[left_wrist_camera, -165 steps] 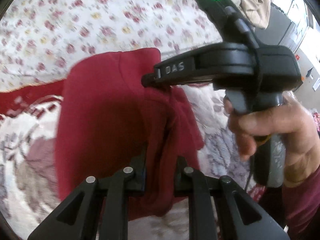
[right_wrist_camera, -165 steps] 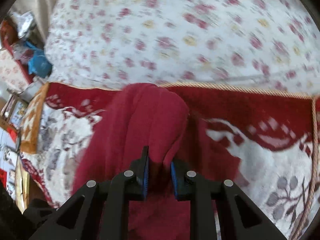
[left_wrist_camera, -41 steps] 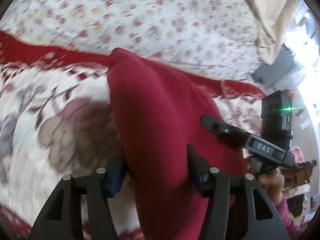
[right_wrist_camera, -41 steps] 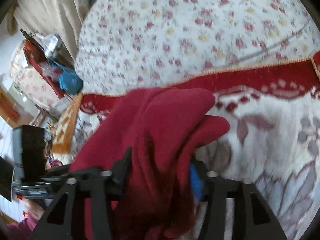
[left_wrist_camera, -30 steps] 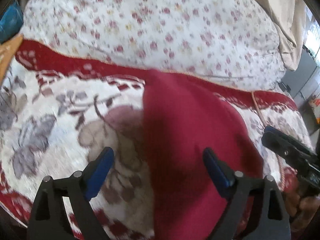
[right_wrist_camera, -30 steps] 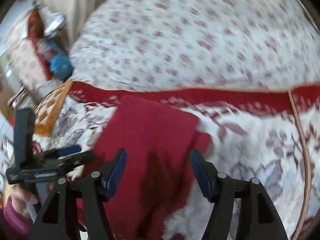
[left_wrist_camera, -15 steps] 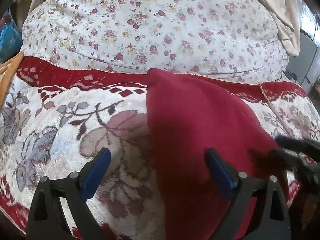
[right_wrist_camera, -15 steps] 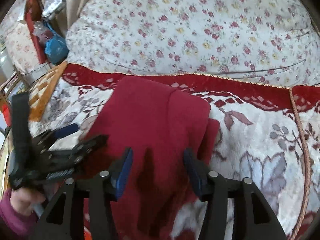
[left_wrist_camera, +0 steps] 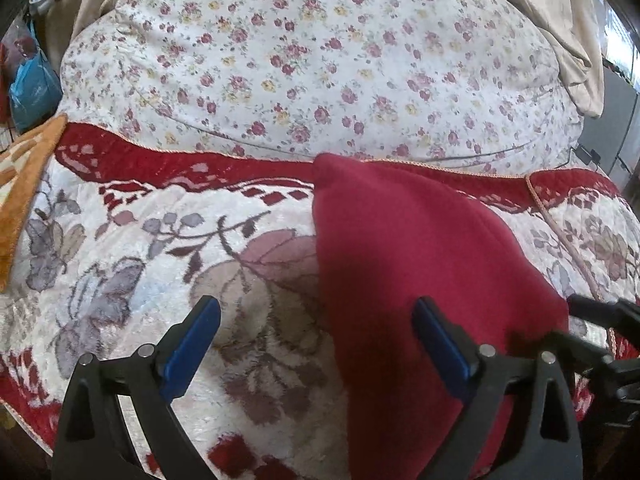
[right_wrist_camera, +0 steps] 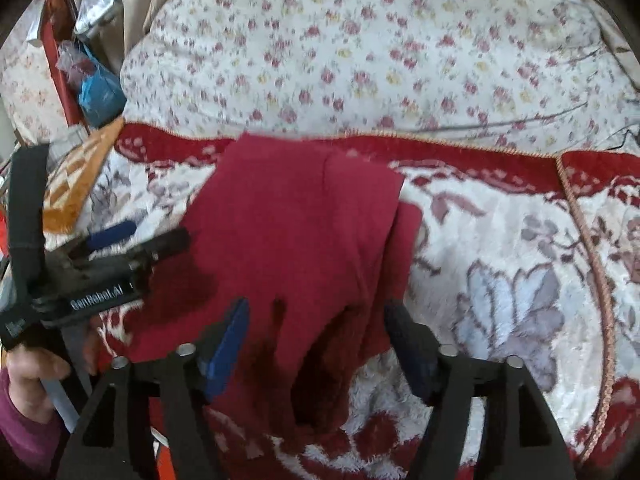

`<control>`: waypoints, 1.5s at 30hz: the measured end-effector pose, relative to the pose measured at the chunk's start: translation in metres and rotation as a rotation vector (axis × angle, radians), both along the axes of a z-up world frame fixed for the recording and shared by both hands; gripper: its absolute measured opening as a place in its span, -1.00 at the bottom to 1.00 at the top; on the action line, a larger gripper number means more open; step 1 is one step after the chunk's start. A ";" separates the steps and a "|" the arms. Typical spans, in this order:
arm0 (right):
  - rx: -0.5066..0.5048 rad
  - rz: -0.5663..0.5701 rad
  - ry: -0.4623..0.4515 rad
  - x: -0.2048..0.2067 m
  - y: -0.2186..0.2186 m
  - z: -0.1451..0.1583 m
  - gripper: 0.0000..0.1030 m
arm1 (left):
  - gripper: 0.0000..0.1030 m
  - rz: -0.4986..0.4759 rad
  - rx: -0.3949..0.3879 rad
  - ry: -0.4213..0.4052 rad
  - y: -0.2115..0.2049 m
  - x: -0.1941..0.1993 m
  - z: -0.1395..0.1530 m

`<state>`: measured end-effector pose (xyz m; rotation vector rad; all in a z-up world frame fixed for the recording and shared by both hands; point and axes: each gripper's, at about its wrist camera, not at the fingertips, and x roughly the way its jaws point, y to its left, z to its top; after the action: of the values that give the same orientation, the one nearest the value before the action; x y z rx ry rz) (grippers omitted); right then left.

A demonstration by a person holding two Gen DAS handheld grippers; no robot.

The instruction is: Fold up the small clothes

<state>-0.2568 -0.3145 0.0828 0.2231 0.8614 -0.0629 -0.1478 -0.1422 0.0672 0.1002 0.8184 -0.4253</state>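
Observation:
A dark red garment (left_wrist_camera: 400,256) lies folded flat on the red-and-cream flowered blanket (left_wrist_camera: 160,248). My left gripper (left_wrist_camera: 314,312) is open wide over the garment's left edge: one blue pad (left_wrist_camera: 192,344) hangs over the blanket, the other over the cloth, pressing on nothing. In the right wrist view the garment (right_wrist_camera: 288,220) shows a doubled layer along its right side. My right gripper (right_wrist_camera: 316,312) has its jaws opening, with the garment's near end between them and the pads clear of the cloth. The left gripper (right_wrist_camera: 132,240) shows at that view's left, held by a hand (right_wrist_camera: 32,364).
A white bedspread with small flowers (left_wrist_camera: 320,60) rises behind the blanket. An orange patterned cloth (left_wrist_camera: 24,184) lies at the left edge, with a blue bag (right_wrist_camera: 100,96) and clutter beyond. Beige fabric (left_wrist_camera: 572,28) hangs at the back right. A cord trim (right_wrist_camera: 592,248) edges the blanket.
Both grippers have let go of the red garment, which now lies flat and folded on the blanket. The left jaws have spread wide; the right jaws narrowed briefly and are wider again.

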 end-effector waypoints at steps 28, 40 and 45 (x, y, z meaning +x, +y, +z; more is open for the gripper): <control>0.026 -0.083 0.030 0.009 0.004 -0.001 0.82 | 0.87 0.005 0.052 -0.103 0.007 -0.012 0.021; 0.034 -0.082 0.053 0.013 0.006 -0.008 0.82 | 0.87 0.007 0.056 -0.091 0.006 -0.010 0.017; 0.032 -0.079 0.056 0.013 0.009 -0.010 0.82 | 0.87 0.005 0.057 -0.091 0.006 -0.010 0.018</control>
<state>-0.2439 -0.3058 0.0733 0.2871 0.9095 -0.1299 -0.1575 -0.1360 0.0851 0.1692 0.7411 -0.3899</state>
